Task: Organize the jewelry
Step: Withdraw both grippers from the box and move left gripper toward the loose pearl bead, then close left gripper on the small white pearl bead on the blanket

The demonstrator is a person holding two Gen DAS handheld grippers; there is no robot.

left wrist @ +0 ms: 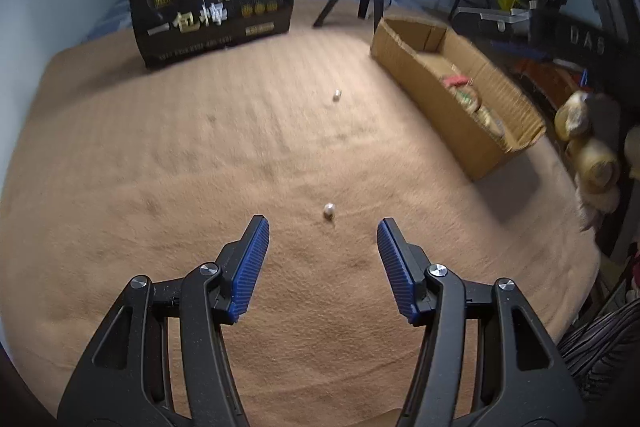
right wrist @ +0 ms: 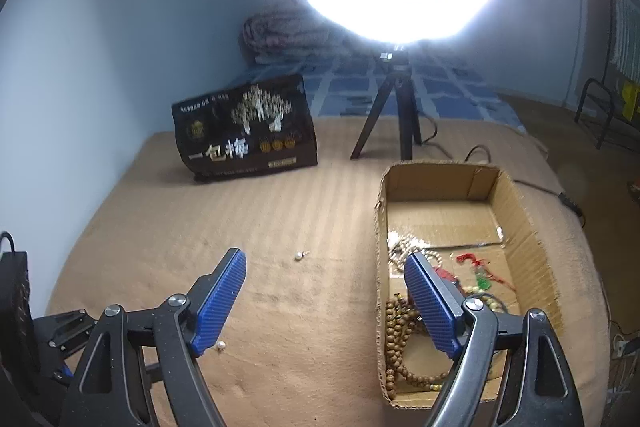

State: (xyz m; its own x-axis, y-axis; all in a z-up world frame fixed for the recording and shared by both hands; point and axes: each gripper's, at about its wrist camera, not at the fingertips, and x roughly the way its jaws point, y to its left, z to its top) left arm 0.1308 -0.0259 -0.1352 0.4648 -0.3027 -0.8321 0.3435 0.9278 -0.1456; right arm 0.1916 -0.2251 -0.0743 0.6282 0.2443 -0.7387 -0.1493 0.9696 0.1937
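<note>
Two small white pearl pieces lie on the tan blanket. In the left wrist view the near pearl (left wrist: 329, 211) sits just ahead of my open, empty left gripper (left wrist: 322, 229), and the far pearl (left wrist: 337, 95) lies farther back. In the right wrist view one pearl (right wrist: 299, 256) lies ahead of my open, empty right gripper (right wrist: 326, 263) and another (right wrist: 220, 346) rests by its left finger (right wrist: 222, 301). The cardboard box (right wrist: 532, 239) to the right holds wooden bead strands (right wrist: 396, 339) and red-corded charms (right wrist: 480, 267). The box also shows in the left wrist view (left wrist: 436, 95).
A black printed bag (left wrist: 212, 11) stands at the back of the blanket. A ring light on a tripod (right wrist: 394, 115) stands behind the box, with a cable trailing right. The left gripper's body (right wrist: 24, 307) sits at the left edge. Clutter lies beyond the bed's right edge (left wrist: 592, 147).
</note>
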